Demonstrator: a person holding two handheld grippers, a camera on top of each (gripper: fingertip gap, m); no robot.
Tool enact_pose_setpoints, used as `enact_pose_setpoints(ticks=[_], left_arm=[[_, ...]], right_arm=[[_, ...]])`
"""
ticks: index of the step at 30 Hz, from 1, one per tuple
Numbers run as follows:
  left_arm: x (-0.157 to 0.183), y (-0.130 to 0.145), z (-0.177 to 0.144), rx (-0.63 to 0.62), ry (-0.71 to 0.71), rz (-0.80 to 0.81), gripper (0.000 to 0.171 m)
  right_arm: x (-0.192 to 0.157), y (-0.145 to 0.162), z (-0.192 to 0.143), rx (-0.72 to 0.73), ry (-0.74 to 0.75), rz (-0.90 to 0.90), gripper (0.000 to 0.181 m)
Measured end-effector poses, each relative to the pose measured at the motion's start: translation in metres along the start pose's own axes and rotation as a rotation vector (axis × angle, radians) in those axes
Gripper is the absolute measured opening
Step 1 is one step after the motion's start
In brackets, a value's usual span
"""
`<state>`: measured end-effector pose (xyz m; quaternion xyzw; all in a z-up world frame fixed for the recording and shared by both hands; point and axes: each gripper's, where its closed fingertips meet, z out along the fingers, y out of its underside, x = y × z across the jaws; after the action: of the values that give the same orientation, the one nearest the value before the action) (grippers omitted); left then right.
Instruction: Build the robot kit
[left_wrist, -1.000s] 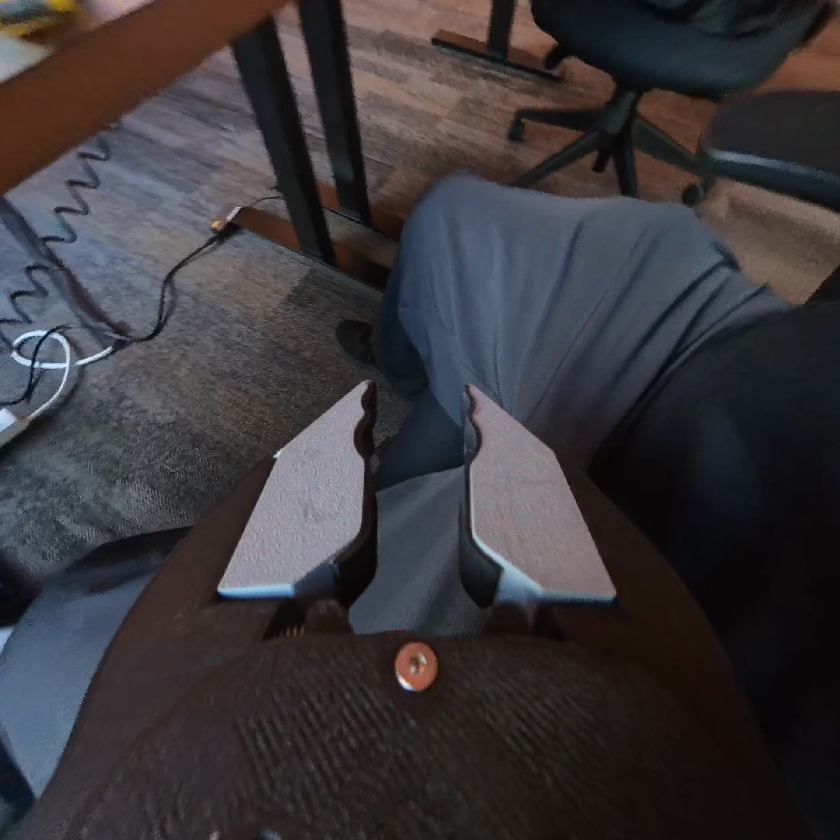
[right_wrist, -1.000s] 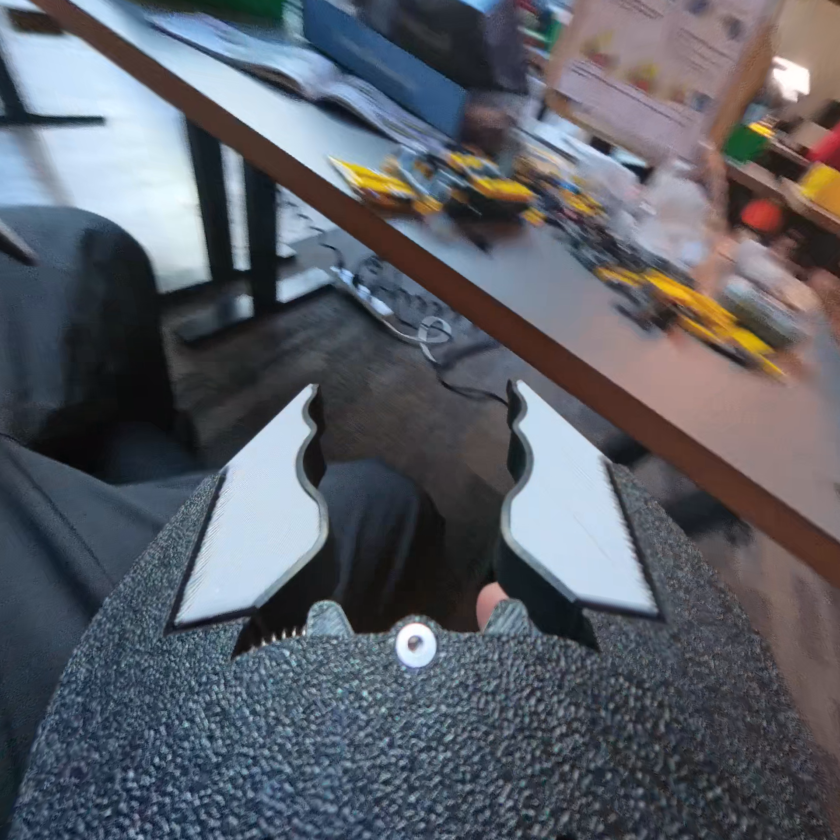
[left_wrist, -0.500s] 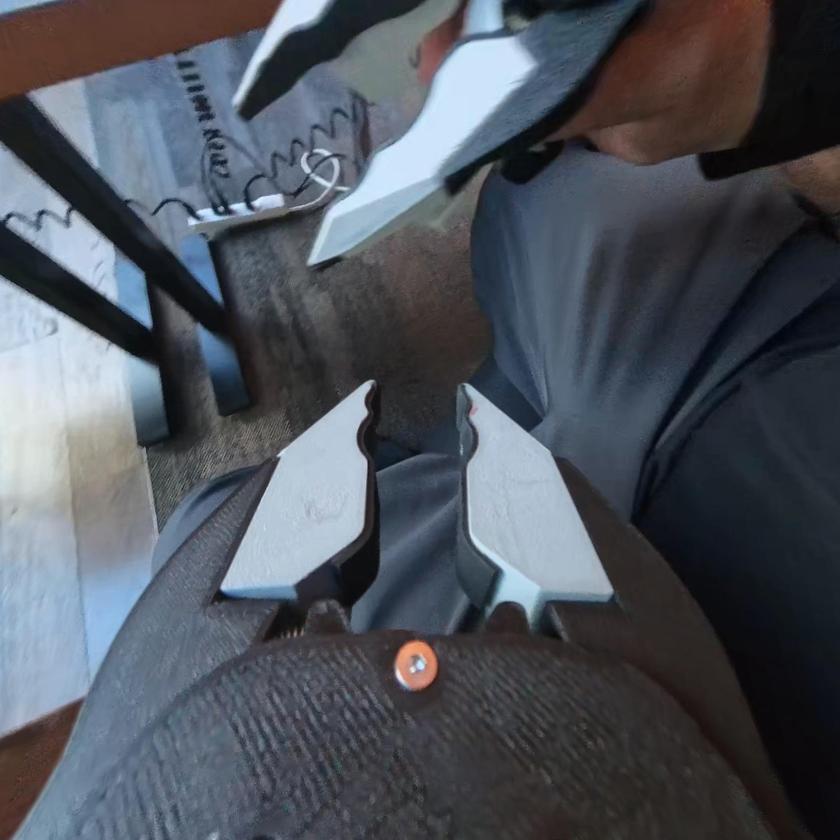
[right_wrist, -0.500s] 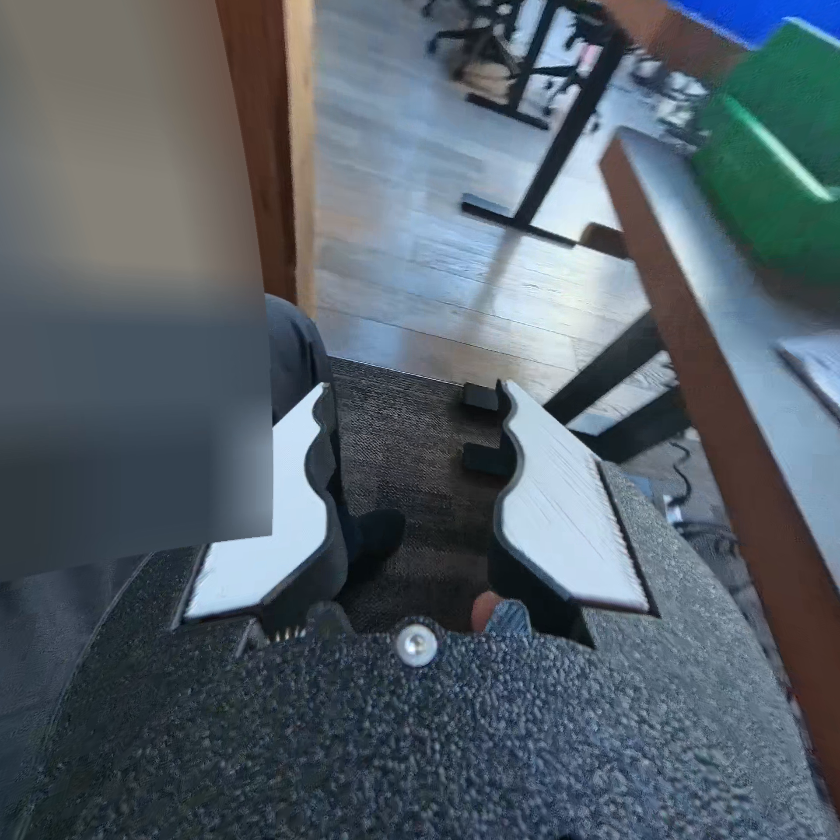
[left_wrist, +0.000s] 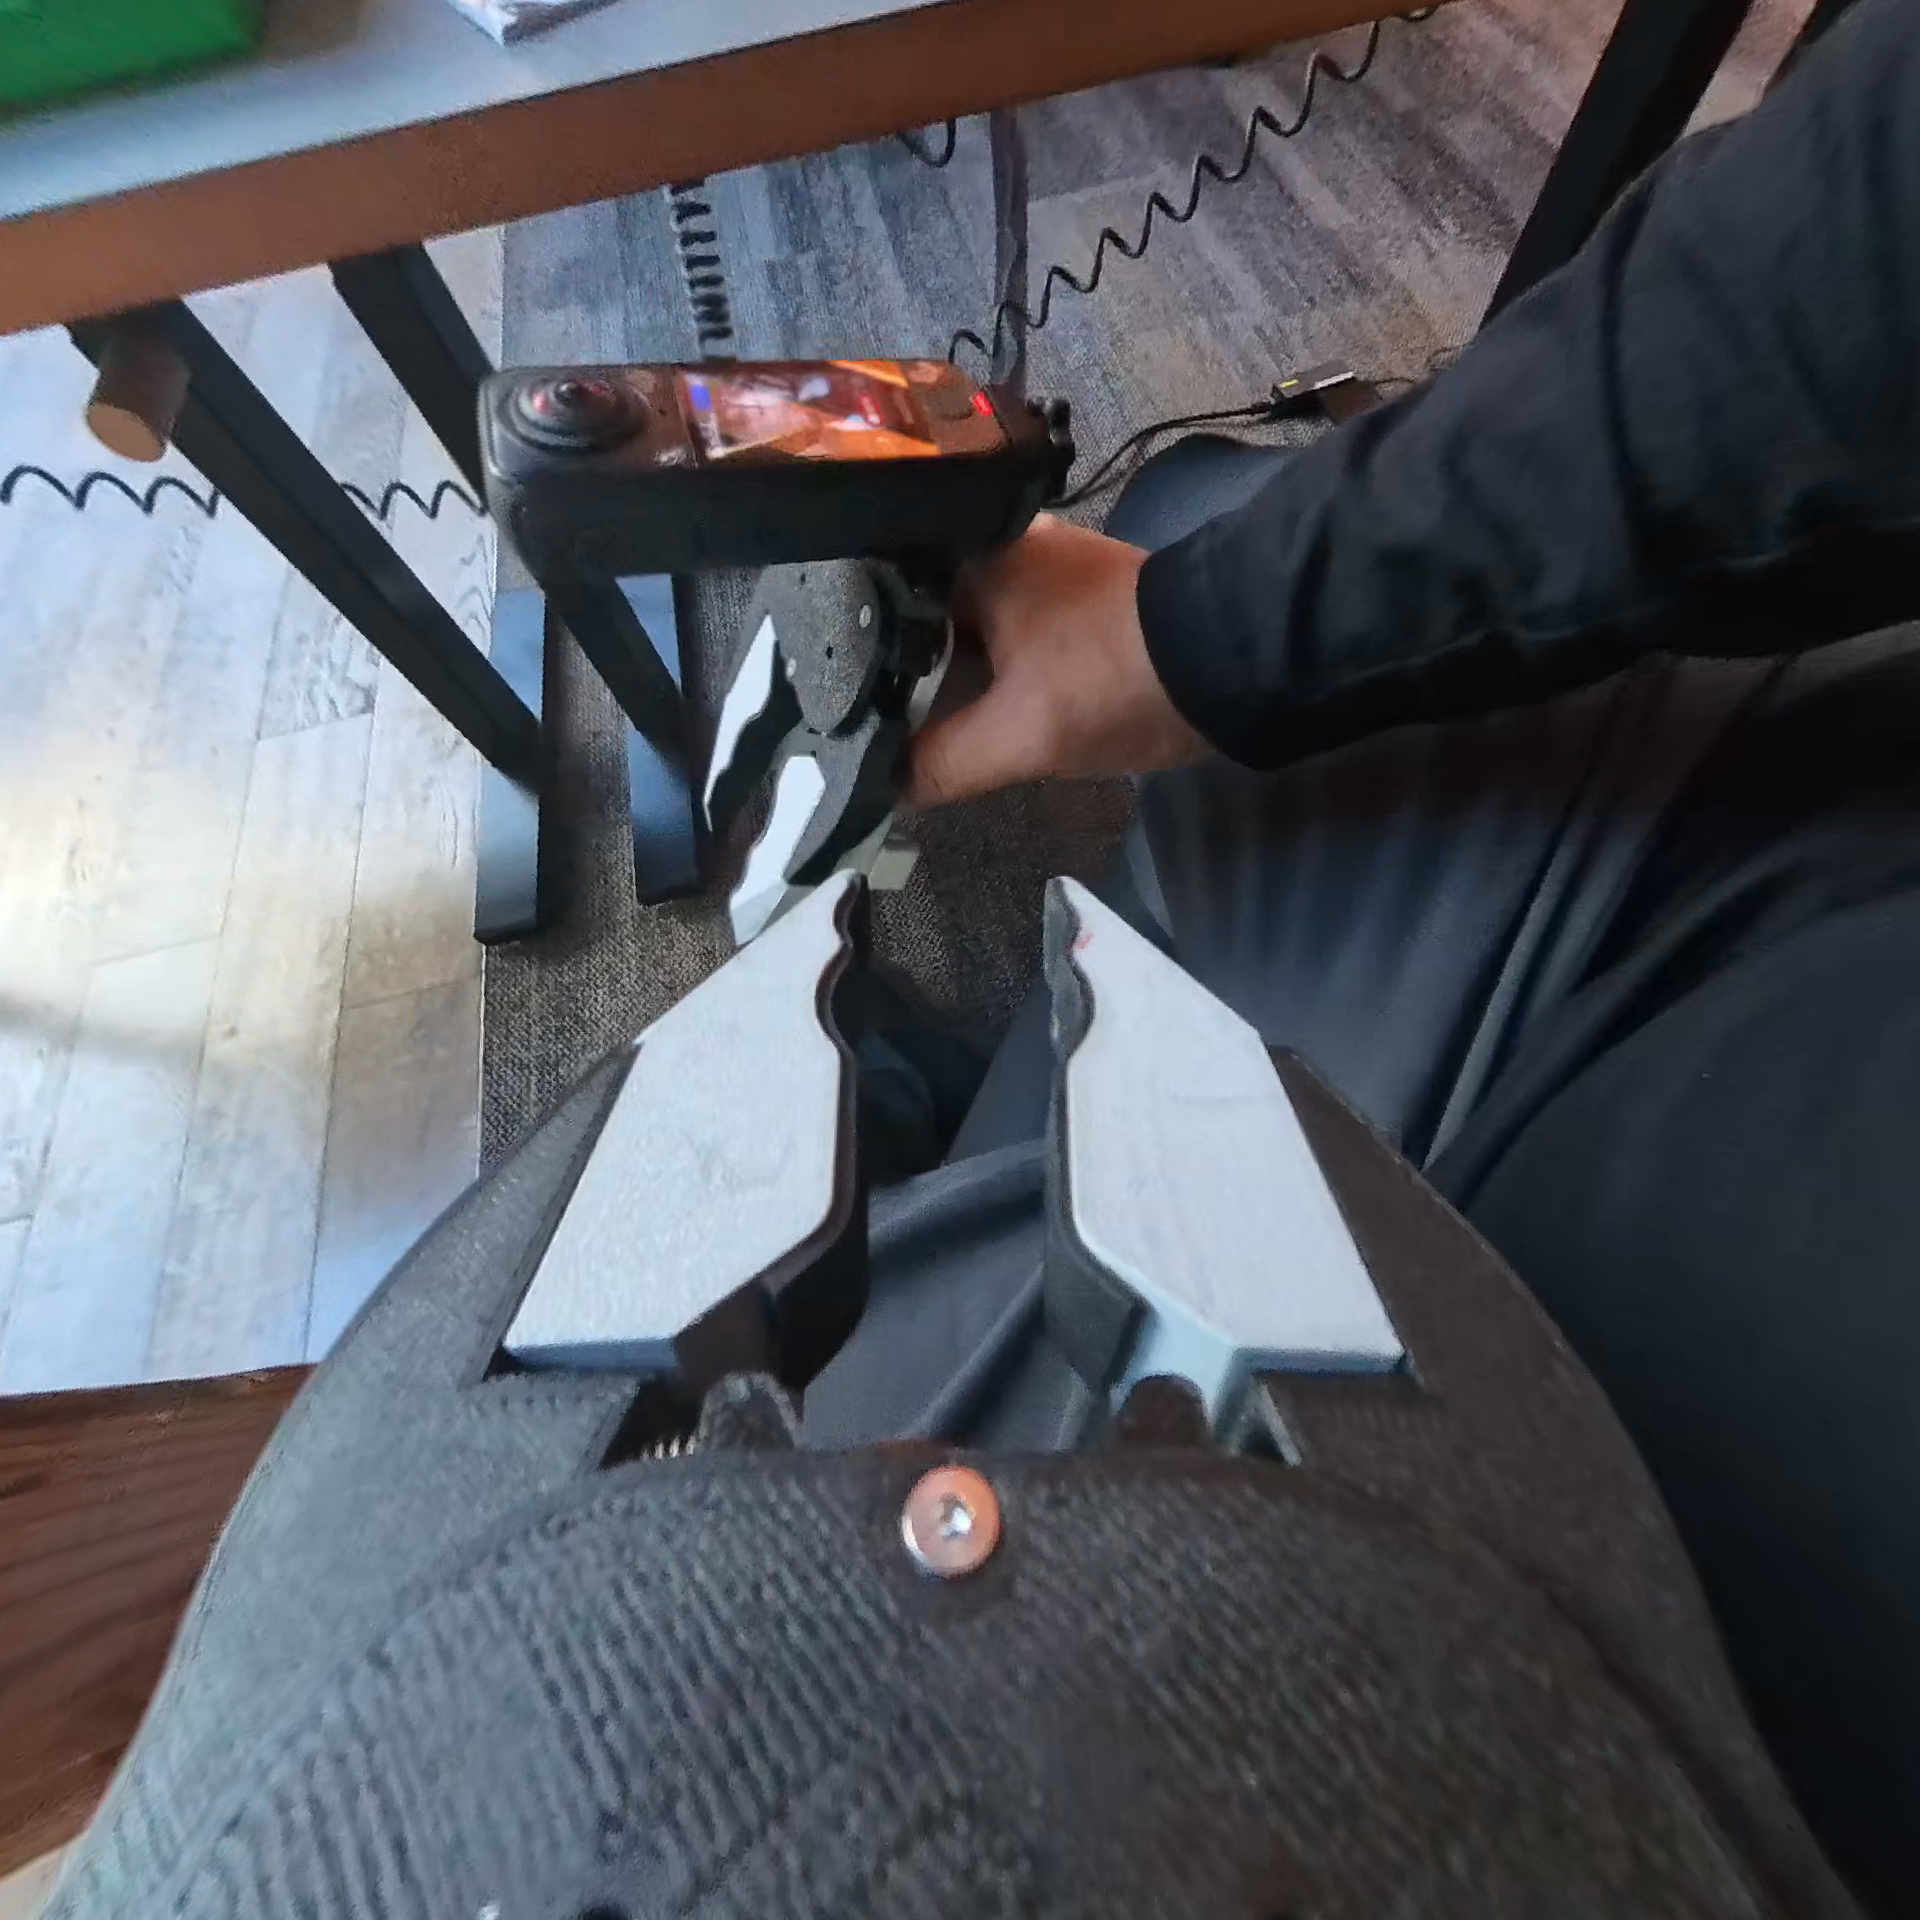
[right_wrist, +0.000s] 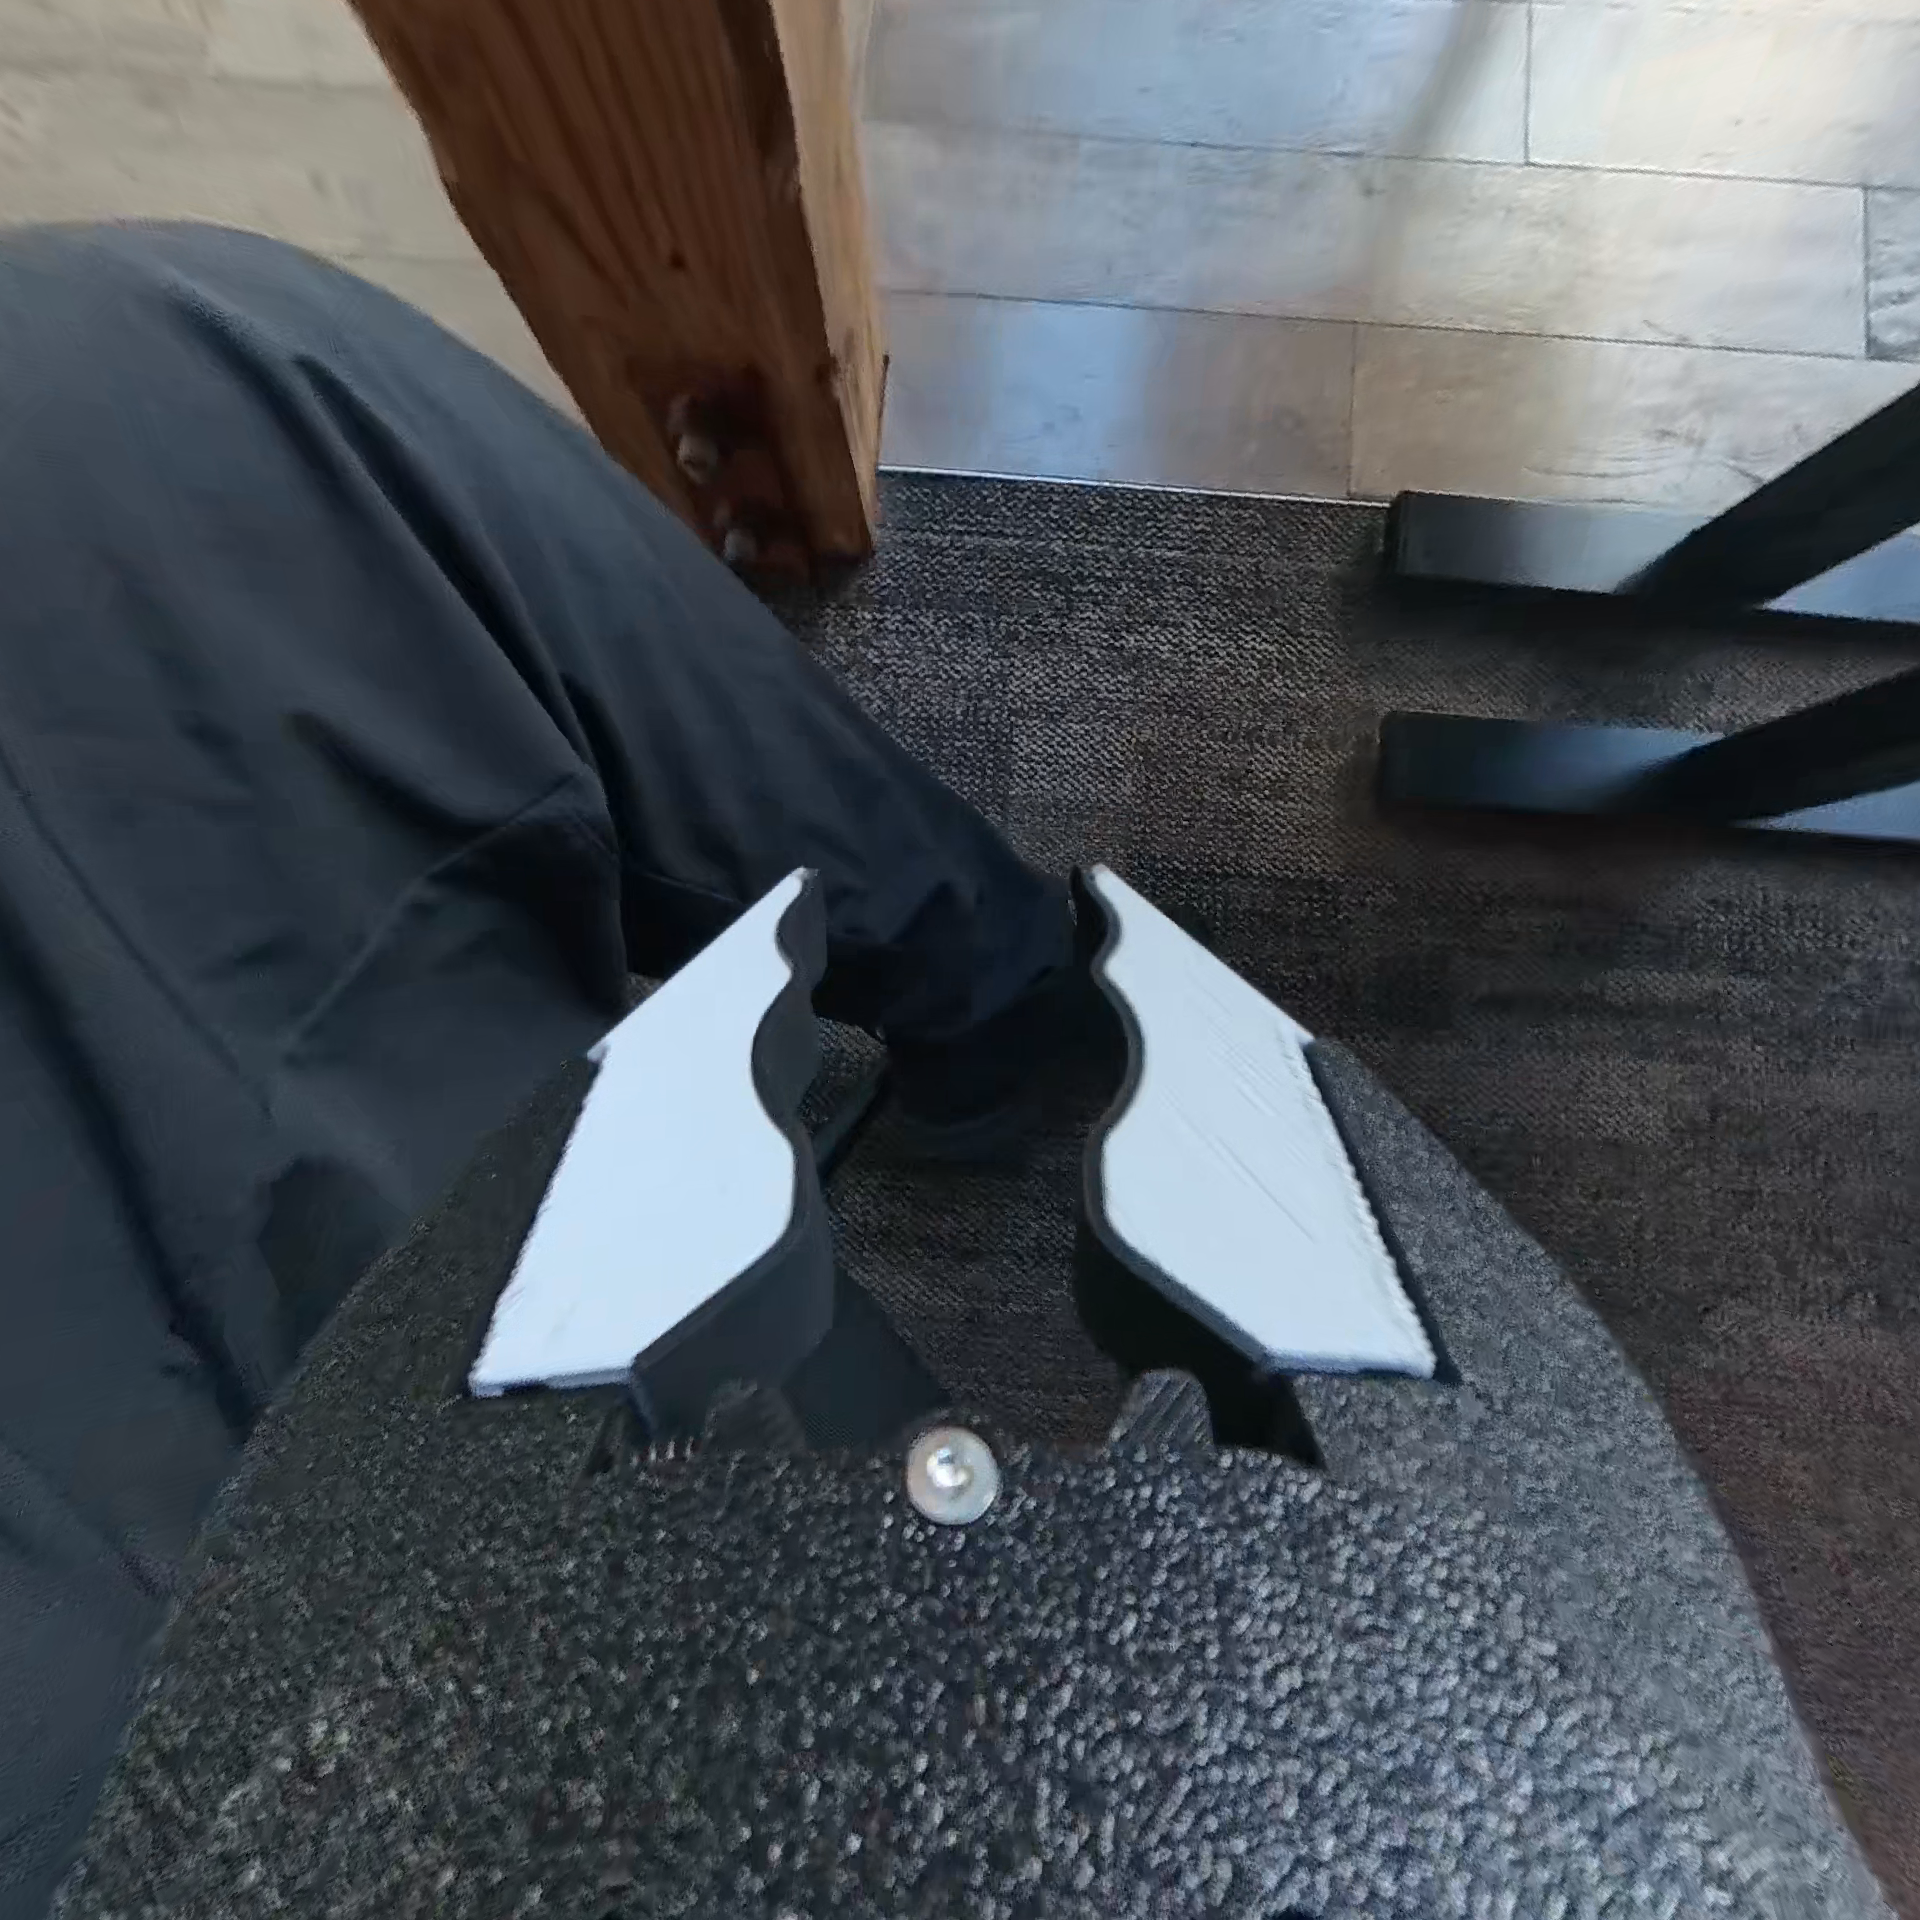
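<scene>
Grey speckled carpet (right_wrist: 1351, 727) covers the floor under both grippers and meets pale wood-look floorboards (left_wrist: 208, 831) along a straight edge. One brown-edged table with a grey top (left_wrist: 520, 135) crosses the top of the left wrist view, standing on black metal legs (left_wrist: 343, 540); two of their black feet (right_wrist: 1558, 774) lie on the carpet at the right of the right wrist view. One square wooden post (right_wrist: 665, 260) stands at the carpet edge, just behind a person's knee. The person's legs in dark grey trousers (right_wrist: 312, 675) fill the left of that view, ending in one dark shoe (right_wrist: 966, 1091) on the carpet. Two black coiled cables (left_wrist: 1143, 239) run over the carpet under the table.

In the left wrist view one dark-sleeved hand (left_wrist: 1039, 665) grips the right gripper (left_wrist: 769, 790), which points down toward the carpet and carries one black camera with a lit screen (left_wrist: 769, 436) on top. Its white fingers stand apart with nothing between them, and the shoe shows through their gap in its own view (right_wrist: 945, 904).

The left gripper (left_wrist: 951, 904) hangs over the trousers, just below the right one. Its white fingers are moderately apart and empty, touching nothing.
</scene>
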<state>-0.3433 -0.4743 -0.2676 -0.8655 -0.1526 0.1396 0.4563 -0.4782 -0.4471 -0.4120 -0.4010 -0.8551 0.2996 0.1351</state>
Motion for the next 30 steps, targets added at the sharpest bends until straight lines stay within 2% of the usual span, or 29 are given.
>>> enact_pose_setpoints(ticks=[5,7,9,13,17,19,23,26,30], left_arm=[[0.002,0.019,-0.005,-0.039,0.086,-0.043,0.032],[-0.006,0.041,-0.006,-0.112,0.077,-0.087,0.031],[-0.006,0.062,-0.008,-0.181,0.135,-0.163,0.032],[0.008,0.079,-0.013,-0.24,0.255,-0.228,0.033],[0.036,0.103,-0.02,-0.34,0.363,-0.177,0.039],[0.049,0.102,-0.025,-0.331,0.404,-0.12,0.038],[0.077,0.1,-0.026,-0.328,0.478,-0.035,0.037],[0.103,0.1,-0.021,-0.348,0.533,0.053,0.037],[0.136,0.091,-0.006,-0.33,0.578,0.208,0.036]], right_arm=[[0.015,0.019,-0.02,0.031,0.082,0.062,0.051],[0.023,0.032,-0.039,0.054,0.153,0.074,0.053],[0.026,0.047,-0.064,0.106,0.218,0.102,0.053],[0.012,0.097,-0.111,0.165,0.345,0.166,0.054],[-0.024,0.141,-0.17,0.234,0.456,0.313,0.054],[-0.041,0.15,-0.21,0.282,0.521,0.359,0.054],[-0.067,0.178,-0.29,0.334,0.748,0.351,0.055],[-0.096,0.194,-0.315,0.356,0.73,0.41,0.051],[-0.118,0.223,-0.365,0.317,0.902,0.42,0.053]])
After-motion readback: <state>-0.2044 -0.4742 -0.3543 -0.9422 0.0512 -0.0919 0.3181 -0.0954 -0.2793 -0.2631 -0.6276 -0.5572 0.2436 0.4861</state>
